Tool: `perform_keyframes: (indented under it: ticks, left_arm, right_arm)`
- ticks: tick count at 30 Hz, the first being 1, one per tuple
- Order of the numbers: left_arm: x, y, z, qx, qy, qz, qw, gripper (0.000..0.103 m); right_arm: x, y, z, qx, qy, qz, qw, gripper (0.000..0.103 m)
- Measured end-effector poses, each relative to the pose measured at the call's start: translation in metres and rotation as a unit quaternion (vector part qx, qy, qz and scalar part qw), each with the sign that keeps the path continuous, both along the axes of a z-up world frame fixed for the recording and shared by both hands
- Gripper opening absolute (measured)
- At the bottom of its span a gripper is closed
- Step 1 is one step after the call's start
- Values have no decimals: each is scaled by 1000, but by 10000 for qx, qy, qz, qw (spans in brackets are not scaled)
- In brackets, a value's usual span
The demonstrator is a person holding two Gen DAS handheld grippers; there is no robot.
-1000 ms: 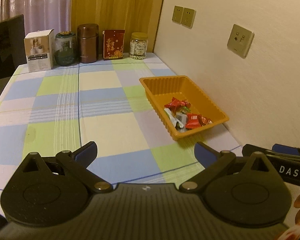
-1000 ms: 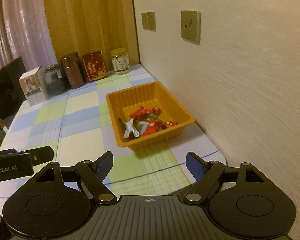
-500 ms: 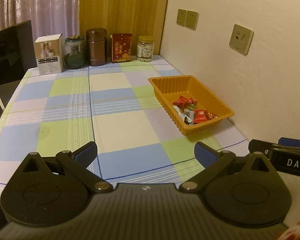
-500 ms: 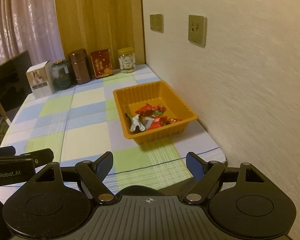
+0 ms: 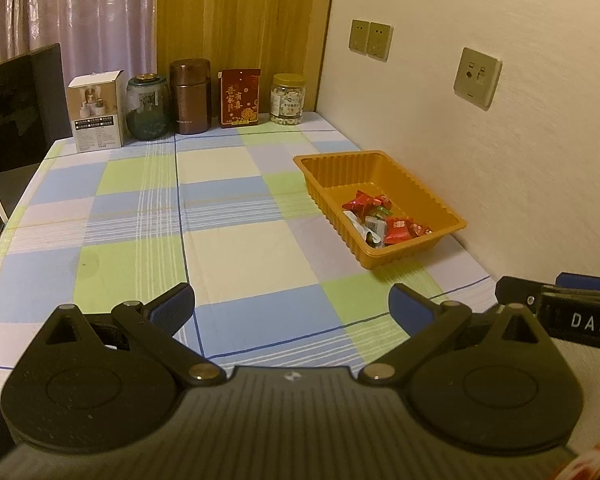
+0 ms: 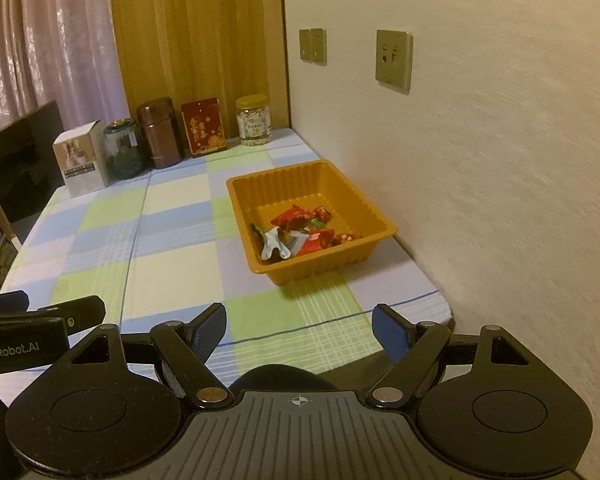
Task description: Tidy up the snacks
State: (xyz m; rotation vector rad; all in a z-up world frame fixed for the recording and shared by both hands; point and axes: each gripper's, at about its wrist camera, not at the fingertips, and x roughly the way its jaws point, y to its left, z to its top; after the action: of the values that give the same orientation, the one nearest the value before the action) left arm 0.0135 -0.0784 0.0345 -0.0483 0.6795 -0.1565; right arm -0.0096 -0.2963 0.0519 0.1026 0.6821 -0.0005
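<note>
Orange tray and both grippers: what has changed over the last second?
Both views have pulled back from the orange tray, which now sits smaller and farther off; more of the table's near edge shows. Nothing was grasped or released. The left gripper and right gripper stay open and empty, and the wrapped snacks lie as before in the tray's near end.

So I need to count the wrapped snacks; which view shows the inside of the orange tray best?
The right wrist view: the orange tray sits nearer, its snacks spread openly. The left wrist view shows it smaller and sidelong.
</note>
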Motion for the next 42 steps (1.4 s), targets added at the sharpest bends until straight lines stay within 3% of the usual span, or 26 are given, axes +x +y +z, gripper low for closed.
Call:
perform_keyframes:
  ticks: [42]
  left_arm:
    - [-6, -2, -4, -11, -5, -84, 10000, 103]
  right_arm:
    - [-2, -4, -1, 37, -3, -66, 10000, 80]
